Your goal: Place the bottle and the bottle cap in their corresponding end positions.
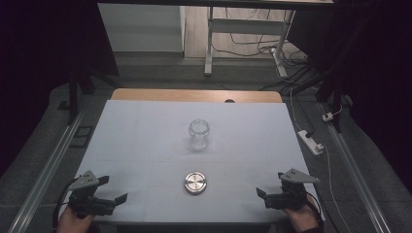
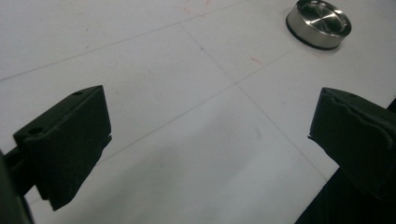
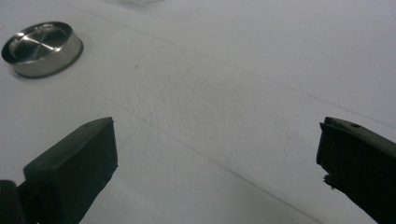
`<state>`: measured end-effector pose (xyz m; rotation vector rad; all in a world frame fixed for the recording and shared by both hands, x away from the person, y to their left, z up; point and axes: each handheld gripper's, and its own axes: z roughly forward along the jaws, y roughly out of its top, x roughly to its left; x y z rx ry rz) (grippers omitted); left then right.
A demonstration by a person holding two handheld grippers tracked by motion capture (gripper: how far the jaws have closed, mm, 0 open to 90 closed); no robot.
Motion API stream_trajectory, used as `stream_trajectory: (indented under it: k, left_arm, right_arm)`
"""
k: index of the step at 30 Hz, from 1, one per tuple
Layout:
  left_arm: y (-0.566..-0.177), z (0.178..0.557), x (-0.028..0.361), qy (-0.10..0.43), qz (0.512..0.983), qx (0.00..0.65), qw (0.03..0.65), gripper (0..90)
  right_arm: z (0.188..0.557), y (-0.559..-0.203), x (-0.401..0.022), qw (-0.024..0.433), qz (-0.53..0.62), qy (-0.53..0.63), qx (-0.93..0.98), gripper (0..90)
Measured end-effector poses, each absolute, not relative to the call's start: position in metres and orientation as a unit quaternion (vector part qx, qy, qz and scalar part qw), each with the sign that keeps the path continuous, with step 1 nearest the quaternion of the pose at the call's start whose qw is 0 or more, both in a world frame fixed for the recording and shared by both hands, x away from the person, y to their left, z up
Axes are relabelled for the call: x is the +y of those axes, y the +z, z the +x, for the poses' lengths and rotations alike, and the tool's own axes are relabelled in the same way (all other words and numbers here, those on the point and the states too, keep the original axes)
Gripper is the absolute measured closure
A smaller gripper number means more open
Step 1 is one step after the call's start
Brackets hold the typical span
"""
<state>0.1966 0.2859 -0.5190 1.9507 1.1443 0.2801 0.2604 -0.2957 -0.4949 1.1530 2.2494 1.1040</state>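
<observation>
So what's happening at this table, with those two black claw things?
A person holds a gripper in each hand at the near edge of a white table. The left gripper and the right gripper are both open and hold nothing. Between them lies a round metal lid, flat on the table. Farther back stands a clear glass jar, upright, with no lid on it. Neither gripper touches either thing yet.

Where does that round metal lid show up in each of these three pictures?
High view: the metal lid lies near the table's front edge, centre.
Left gripper view: top right.
Right gripper view: top left.
Shared landmark: the white table top with thin seam lines.
</observation>
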Motion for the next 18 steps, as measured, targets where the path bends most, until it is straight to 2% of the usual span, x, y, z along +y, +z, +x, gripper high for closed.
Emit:
stream_trajectory:
  k: [18]
  left_arm:
    - [-0.525,0.189,0.290,0.110,0.782,0.481,0.382,0.0]
  right_arm:
    - [0.246,-0.495,-0.305,0.189,0.426,0.373,0.802,0.0]
